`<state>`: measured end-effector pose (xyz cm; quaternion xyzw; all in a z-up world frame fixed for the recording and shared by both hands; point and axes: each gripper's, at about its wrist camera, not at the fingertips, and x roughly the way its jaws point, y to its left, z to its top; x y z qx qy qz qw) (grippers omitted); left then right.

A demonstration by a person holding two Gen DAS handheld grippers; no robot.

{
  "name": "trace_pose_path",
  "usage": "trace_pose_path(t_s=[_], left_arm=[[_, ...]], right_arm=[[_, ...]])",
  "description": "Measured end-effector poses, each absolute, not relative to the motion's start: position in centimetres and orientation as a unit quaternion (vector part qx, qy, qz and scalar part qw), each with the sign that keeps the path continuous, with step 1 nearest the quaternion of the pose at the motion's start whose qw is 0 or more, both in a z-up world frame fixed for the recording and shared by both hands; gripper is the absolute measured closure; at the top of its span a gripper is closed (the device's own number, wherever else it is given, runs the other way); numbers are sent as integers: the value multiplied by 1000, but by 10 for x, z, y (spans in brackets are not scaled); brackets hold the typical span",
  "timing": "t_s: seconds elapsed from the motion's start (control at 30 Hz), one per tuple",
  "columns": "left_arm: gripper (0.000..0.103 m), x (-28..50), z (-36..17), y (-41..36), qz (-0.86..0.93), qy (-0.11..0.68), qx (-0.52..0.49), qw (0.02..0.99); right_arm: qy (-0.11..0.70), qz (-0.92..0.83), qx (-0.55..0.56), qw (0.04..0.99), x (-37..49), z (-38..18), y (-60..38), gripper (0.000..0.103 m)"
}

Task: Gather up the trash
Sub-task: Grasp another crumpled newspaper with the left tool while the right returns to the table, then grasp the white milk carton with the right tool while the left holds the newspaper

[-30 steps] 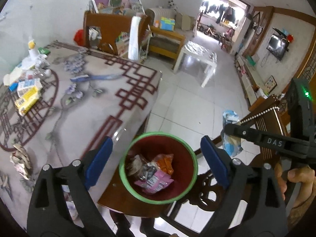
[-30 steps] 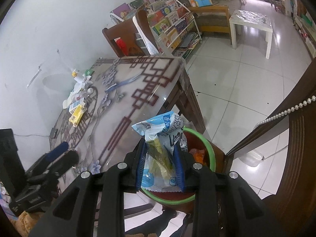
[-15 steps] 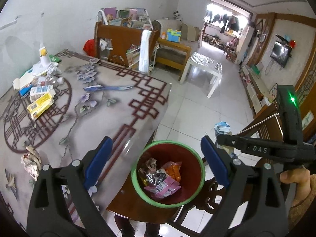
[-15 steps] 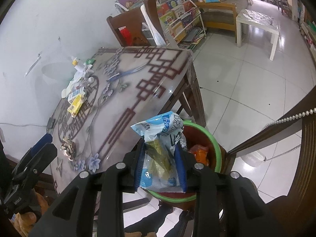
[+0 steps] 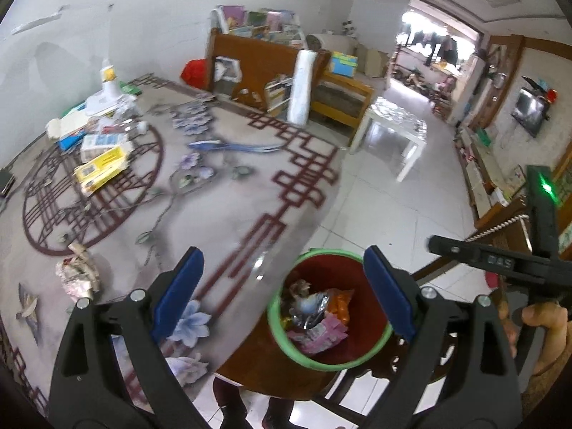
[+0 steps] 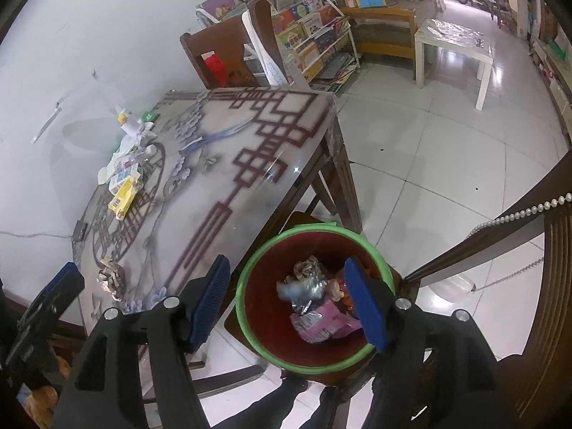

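A red bin with a green rim [image 6: 311,230] [image 5: 273,316] stands on a wooden chair seat beside the table. It holds a pink wrapper [image 6: 321,323] [image 5: 318,332], orange packets and a blurred blue-silver snack bag [image 6: 296,287]. My right gripper [image 6: 286,264] hangs over the bin, its jaws opening with nothing between the pads. My left gripper [image 5: 282,261] stands wide open and empty, over the table edge and the bin. A crumpled paper wad [image 5: 77,271] [image 6: 111,279] lies on the patterned table [image 5: 221,207], to the left of the left gripper.
Yellow and white boxes [image 5: 102,168] and a white bottle [image 5: 109,82] sit at the table's far left by the wall. A wooden chair [image 5: 264,68] and a bookshelf stand behind the table; a white side table [image 5: 393,125] is on the tiled floor. A hand [image 5: 536,325] holds the right gripper.
The right gripper's jaws have spread and let go of the blue snack bag, which now lies in the bin. The left gripper has drifted left over the table, still open.
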<state>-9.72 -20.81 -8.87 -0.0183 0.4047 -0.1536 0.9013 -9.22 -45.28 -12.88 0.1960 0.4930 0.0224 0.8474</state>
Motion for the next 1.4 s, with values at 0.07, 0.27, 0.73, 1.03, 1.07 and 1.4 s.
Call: trace_pose_path(t_s=[0.07,0.27,0.73,1.03,1.07,1.4], left_arm=[[14,-91,-93,-191,-130,413,-35,901],[13,-76,-112,-126,-38,427,-52,902],[13,-49,-185,9,101,508,-121,847],[13,-15,-211,20,50,541,-95,834],[18,-13,-213,22,44,543,-95,833],[66,-5,-203,40,-43,537,-75,839]], right_arm=[[496,21,191,847,-92,-130,-451,38],[509,17,176,842,-90,-138,-446,38],[508,-24,146,848,-83,-129,-439,38],[475,10,140,869,-46,-96,-368,34],[475,15,136,870,-40,-95,-357,33],[484,60,135,862,13,-105,-262,33]])
